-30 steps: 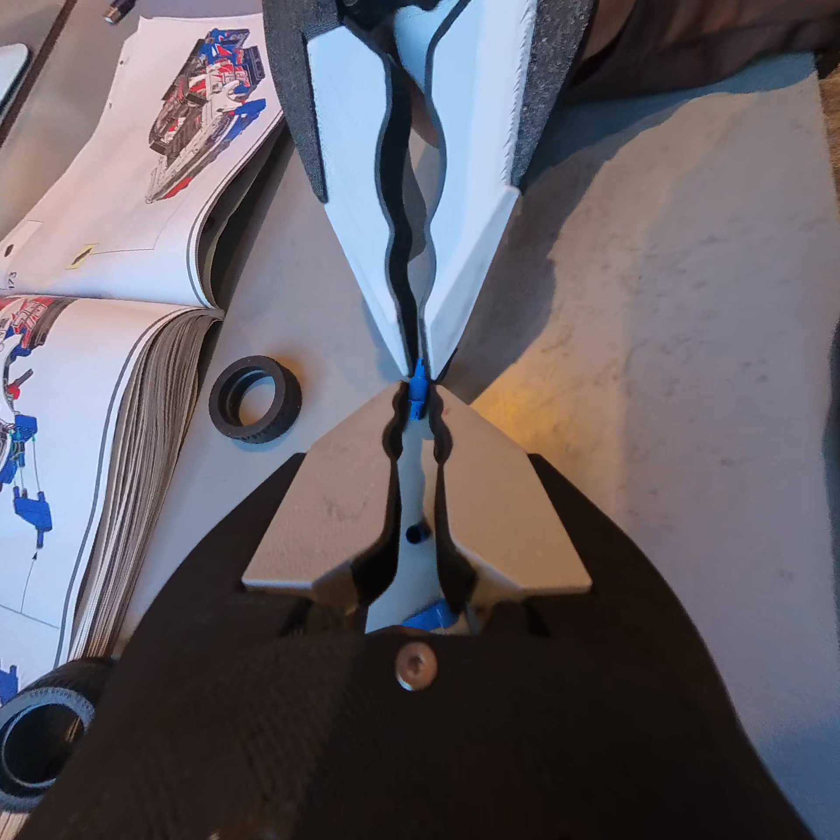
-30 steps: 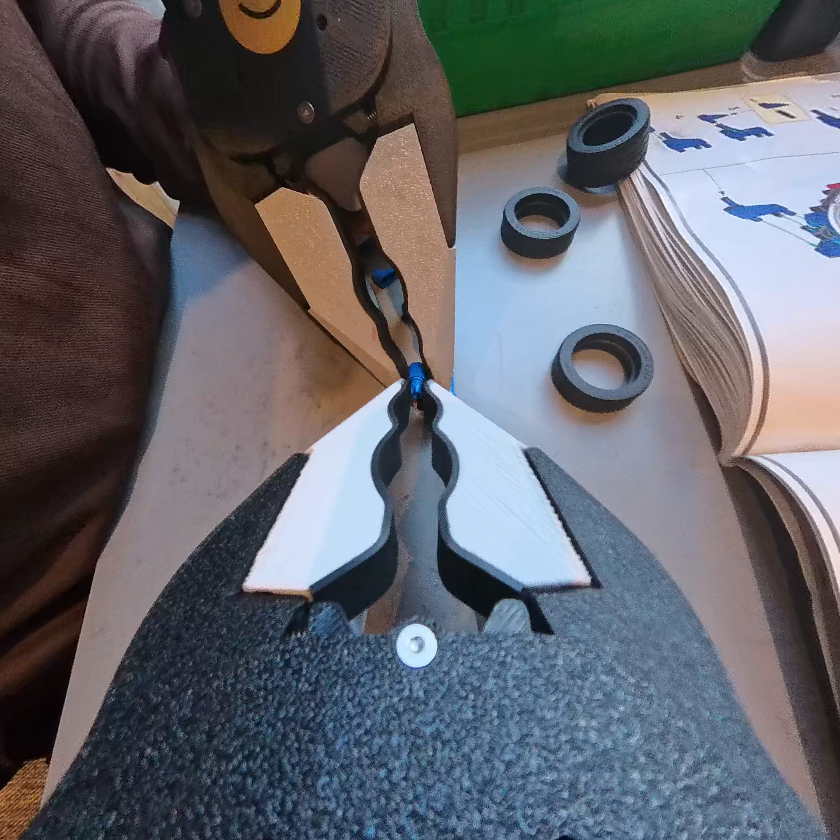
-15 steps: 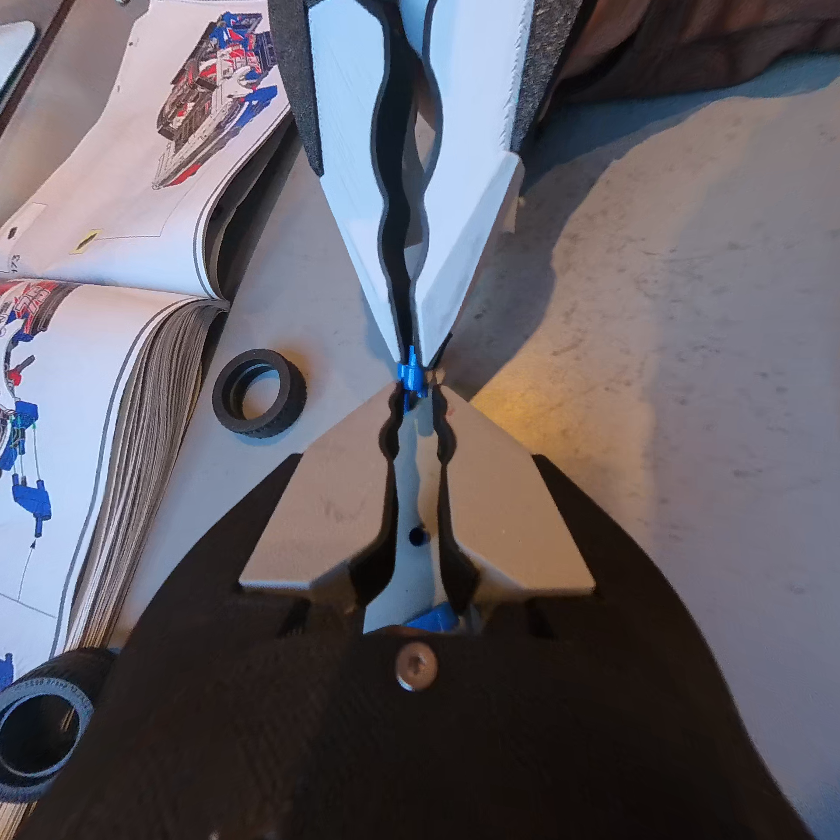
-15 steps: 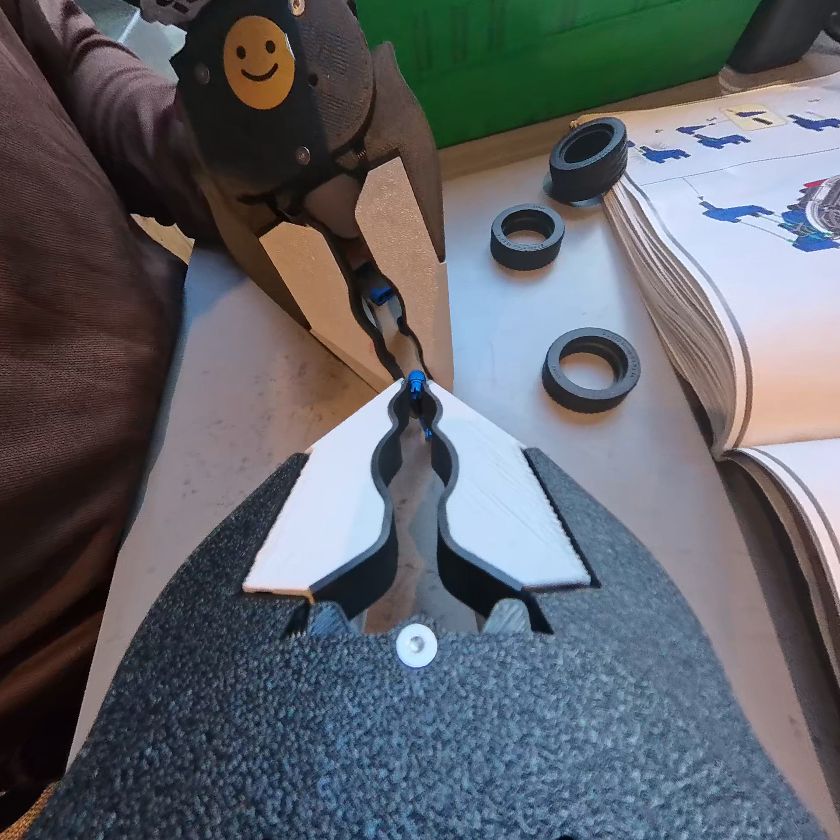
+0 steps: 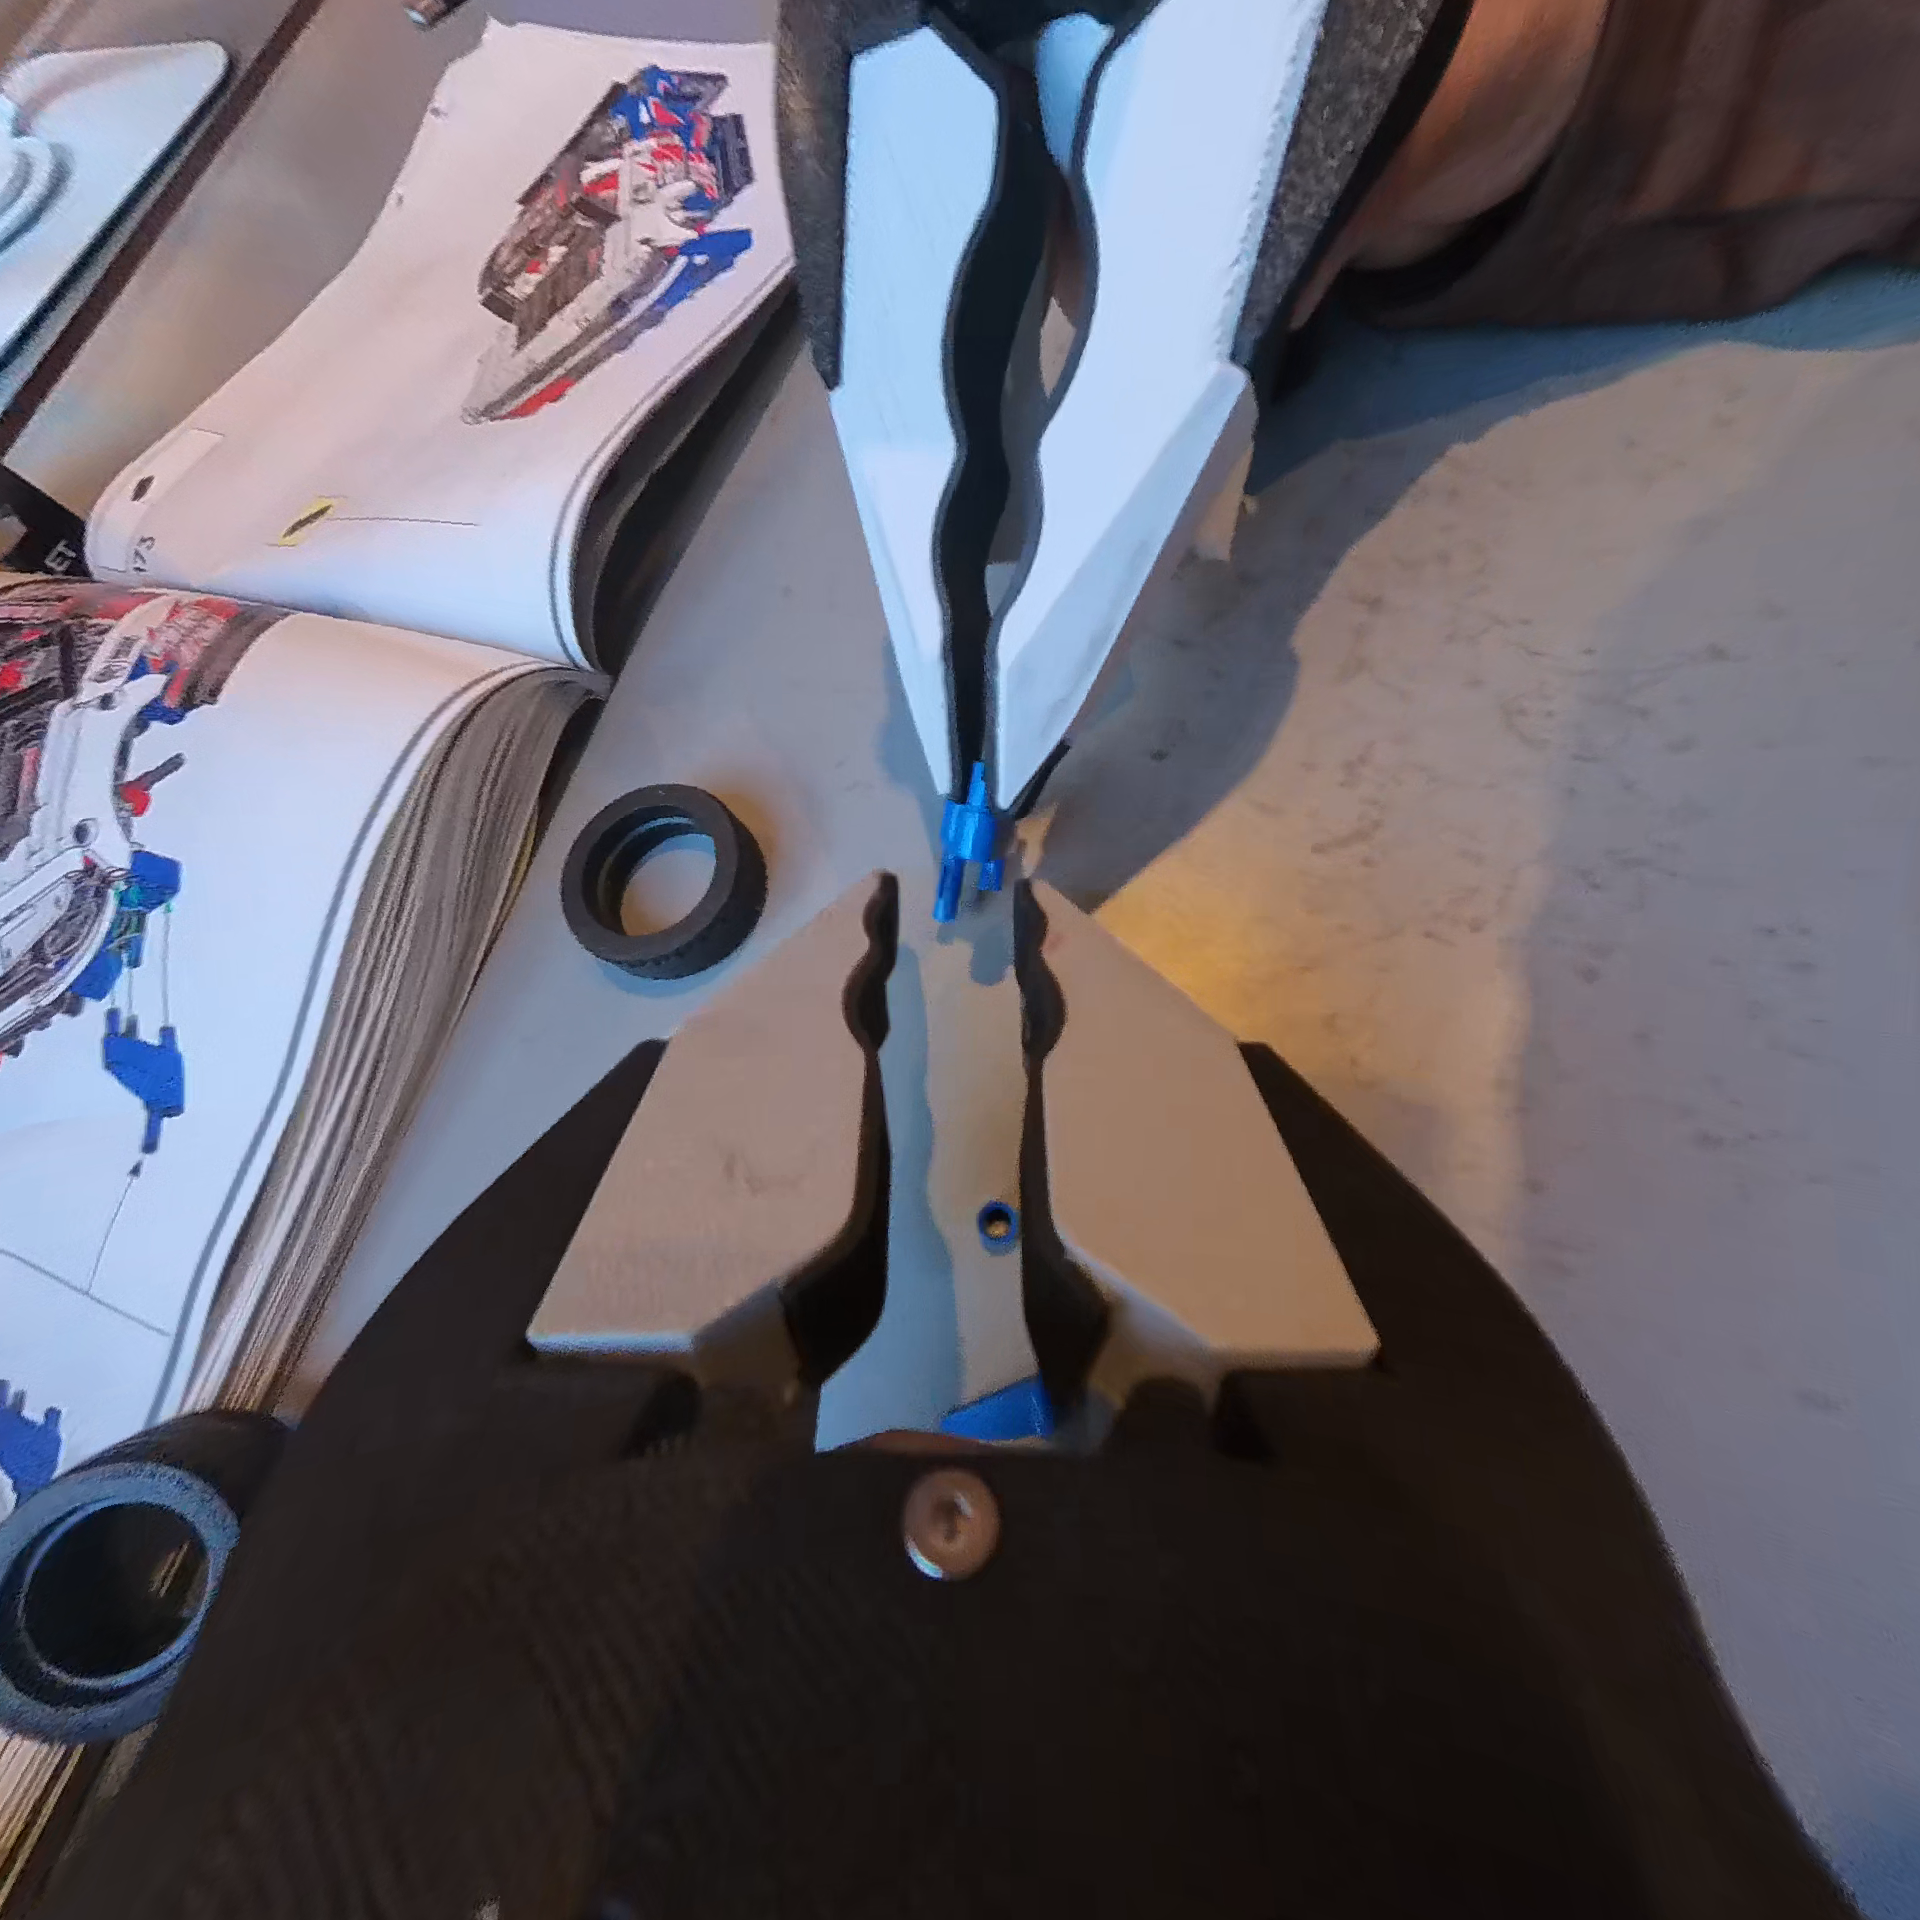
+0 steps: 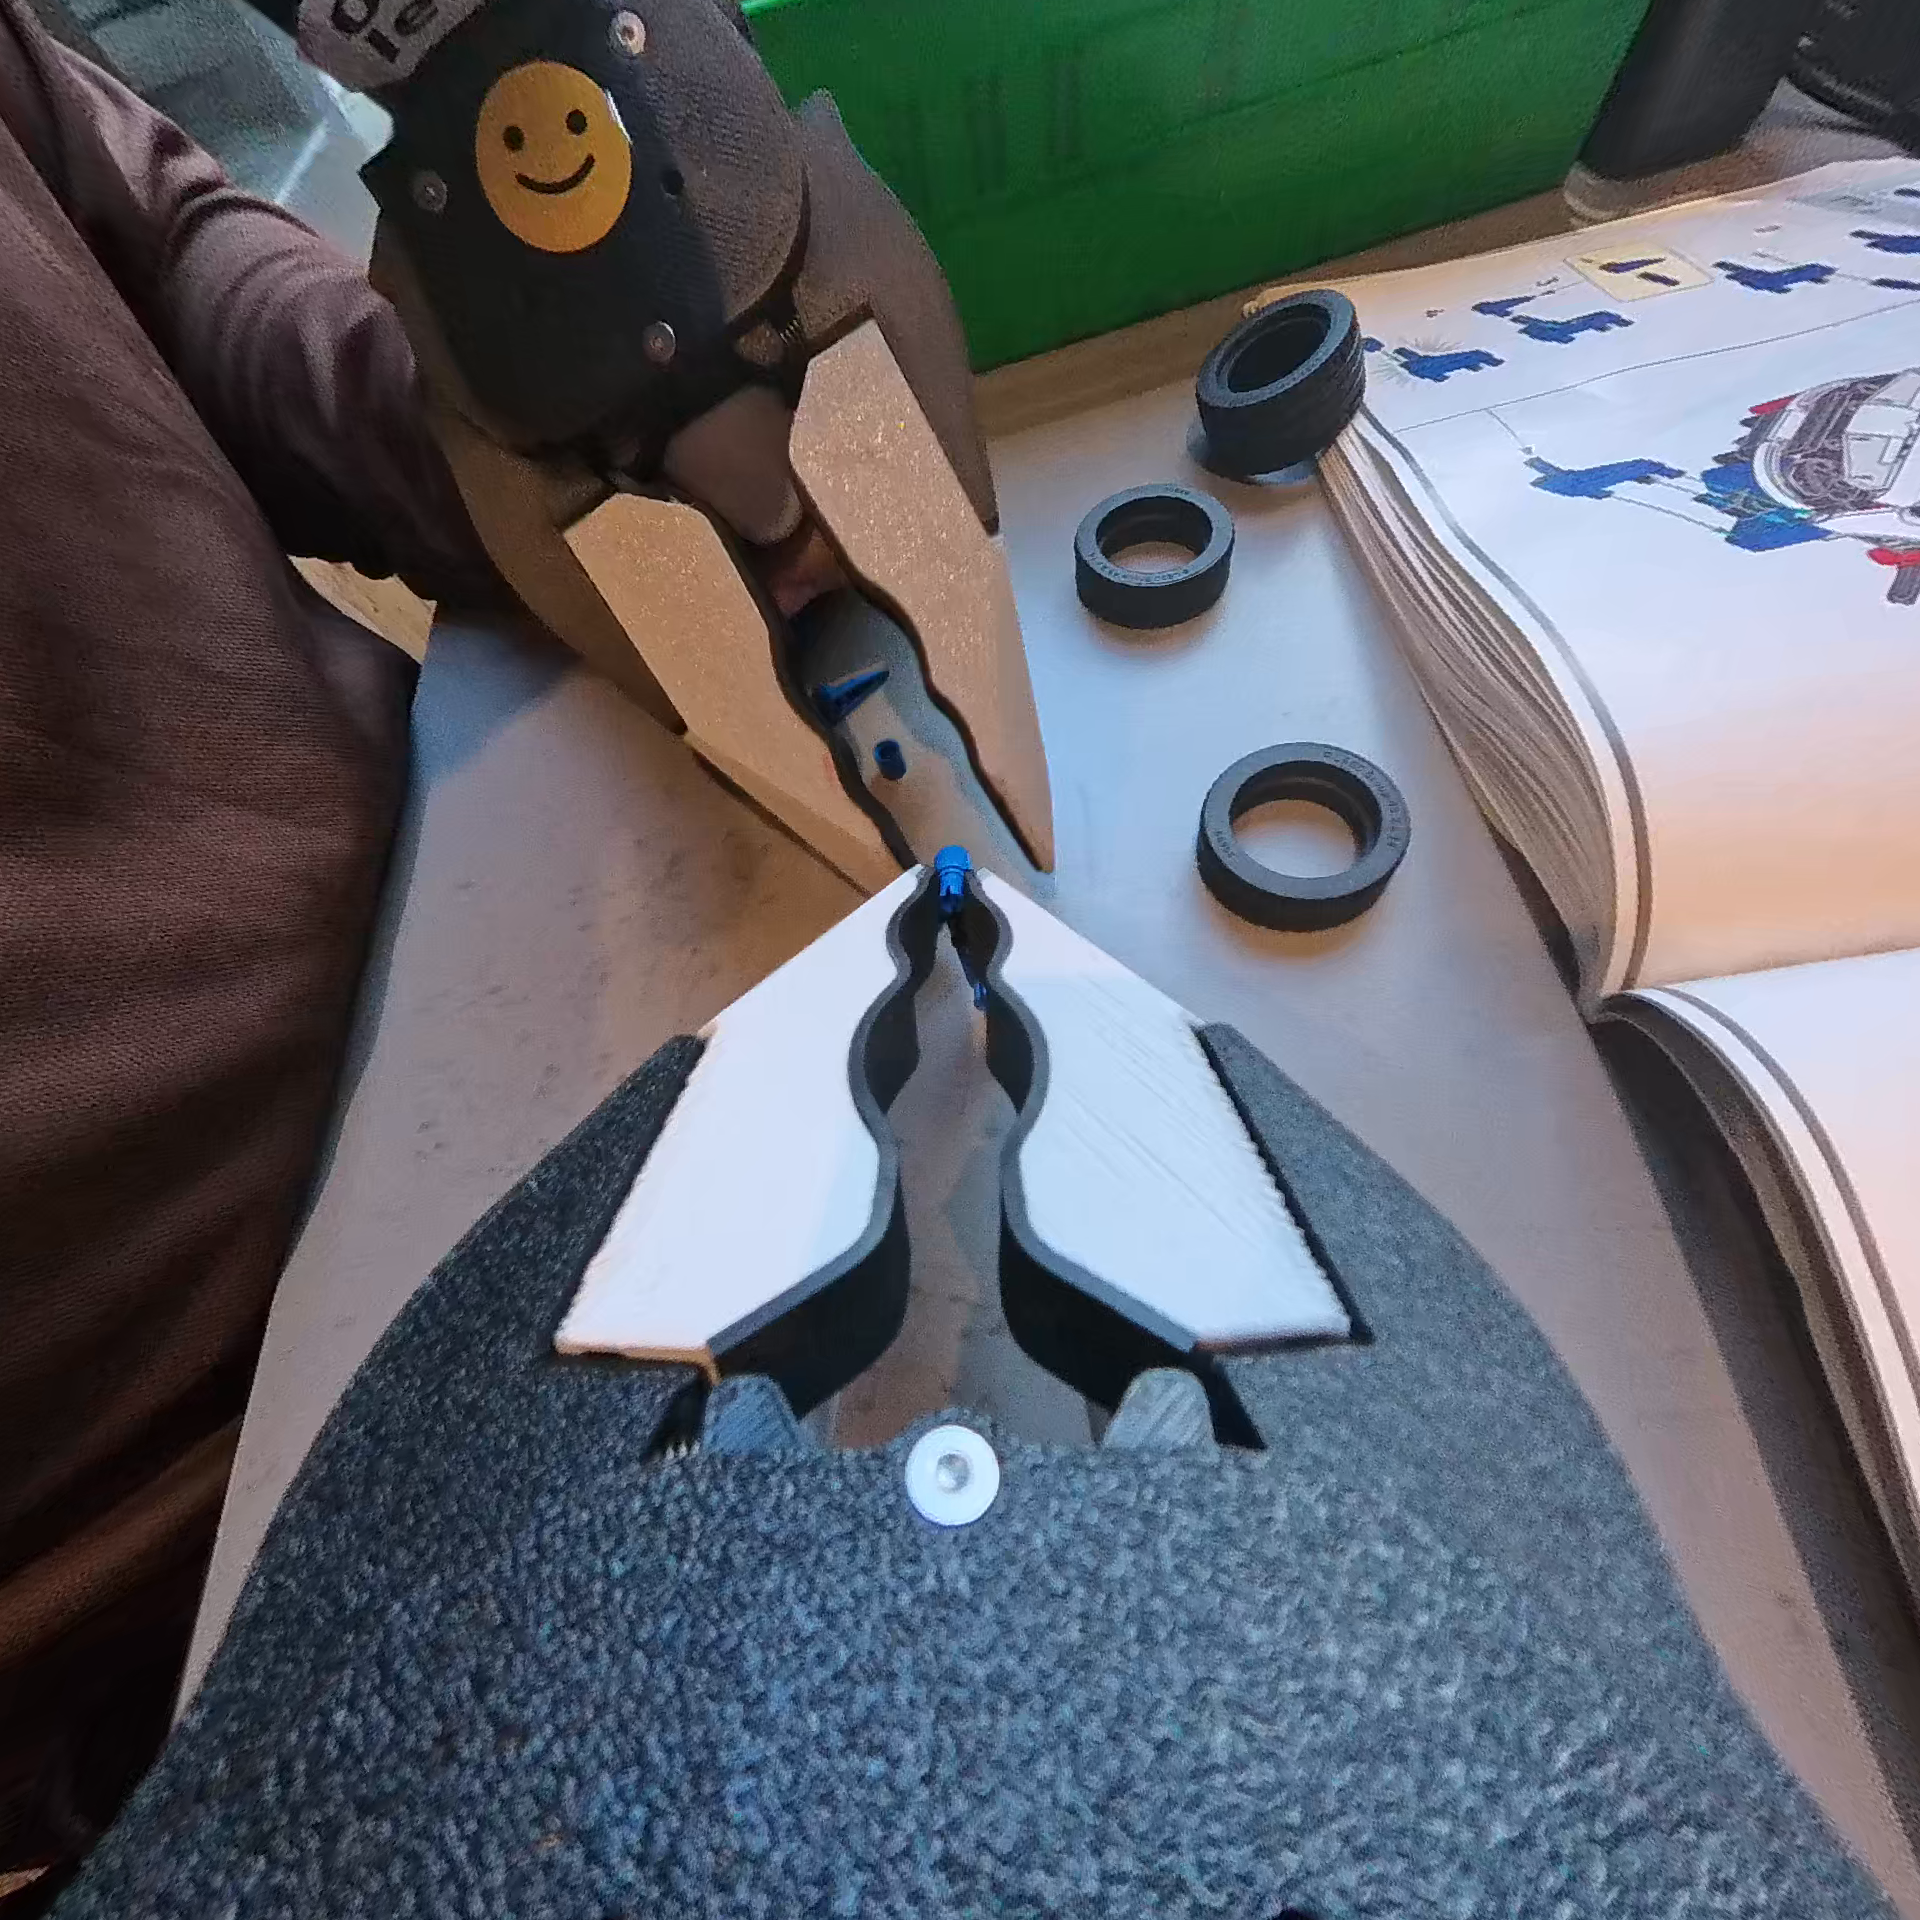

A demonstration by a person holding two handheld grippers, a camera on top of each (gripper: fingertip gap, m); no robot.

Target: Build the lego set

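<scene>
My right gripper (image 6: 951,883), with white fingers, is shut on a small blue lego piece (image 6: 951,871) at its tips and holds it just above the table. In the left wrist view it (image 5: 971,774) comes in from the top with the blue piece (image 5: 964,847) hanging from its tips. My left gripper (image 5: 951,899), with grey fingers, is open and empty, and its tips sit just on either side of the piece. In the right wrist view it (image 6: 982,847) faces mine. A small blue pin (image 5: 995,1224) and another blue part (image 5: 1000,1415) lie on the table between its fingers.
An open instruction book (image 5: 312,935) lies to the left, and it also shows in the right wrist view (image 6: 1714,675). Black tyres (image 6: 1304,836) (image 6: 1153,556) (image 6: 1280,379) lie beside it. One tyre (image 5: 665,881) is near my left fingers. A green box (image 6: 1247,135) stands behind. A person's brown sleeve (image 6: 156,727) is at the table edge. Both grippers' tips are close together, under 4 cm apart.
My left gripper has opened and let go of the blue piece, which both grippers held before. The right gripper keeps hold of it.
</scene>
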